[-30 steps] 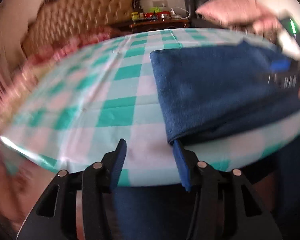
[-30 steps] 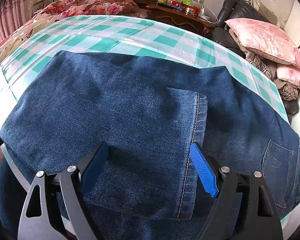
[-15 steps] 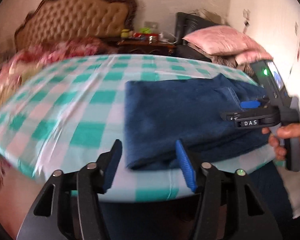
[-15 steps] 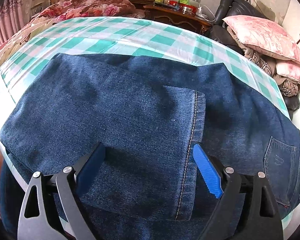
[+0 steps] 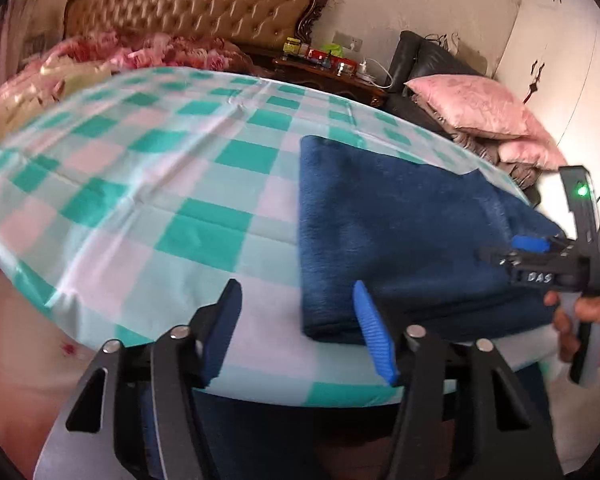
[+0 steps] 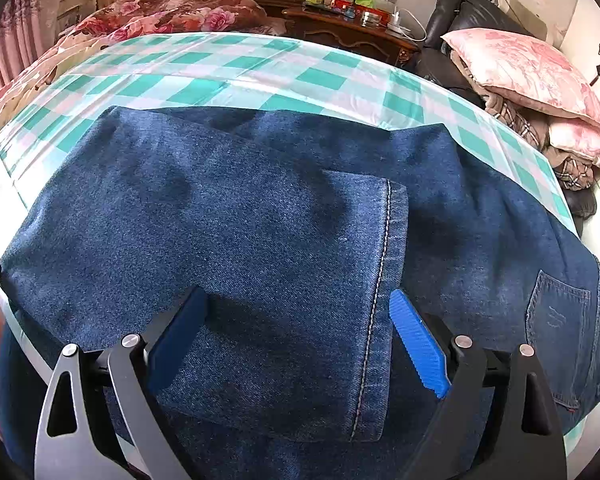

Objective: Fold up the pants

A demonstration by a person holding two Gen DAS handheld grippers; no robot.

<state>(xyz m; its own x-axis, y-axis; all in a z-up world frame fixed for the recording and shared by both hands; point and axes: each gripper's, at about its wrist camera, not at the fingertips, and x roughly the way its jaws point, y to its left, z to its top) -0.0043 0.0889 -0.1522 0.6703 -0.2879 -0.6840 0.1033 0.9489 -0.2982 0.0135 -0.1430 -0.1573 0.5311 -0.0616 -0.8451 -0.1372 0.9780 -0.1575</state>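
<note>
My left gripper (image 5: 296,328) is spread wide and holds nothing, its tips hanging just short of the folded corner of the jeans (image 5: 400,232); my right gripper (image 6: 300,340) is likewise agape above the hemmed leg (image 6: 384,280). The jeans lie folded over on the checked tablecloth (image 5: 180,184) near my edge. Denim looks heavy and stiffish, unlikely to slip, so I'd pinch through both layers at the fold's corners.

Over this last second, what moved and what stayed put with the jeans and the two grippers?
The left gripper swung so the jeans' folded edge sits ahead of its open fingers instead of off right. The right gripper backed off slightly, open above the hem. The jeans stayed folded on the checked cloth.
</note>
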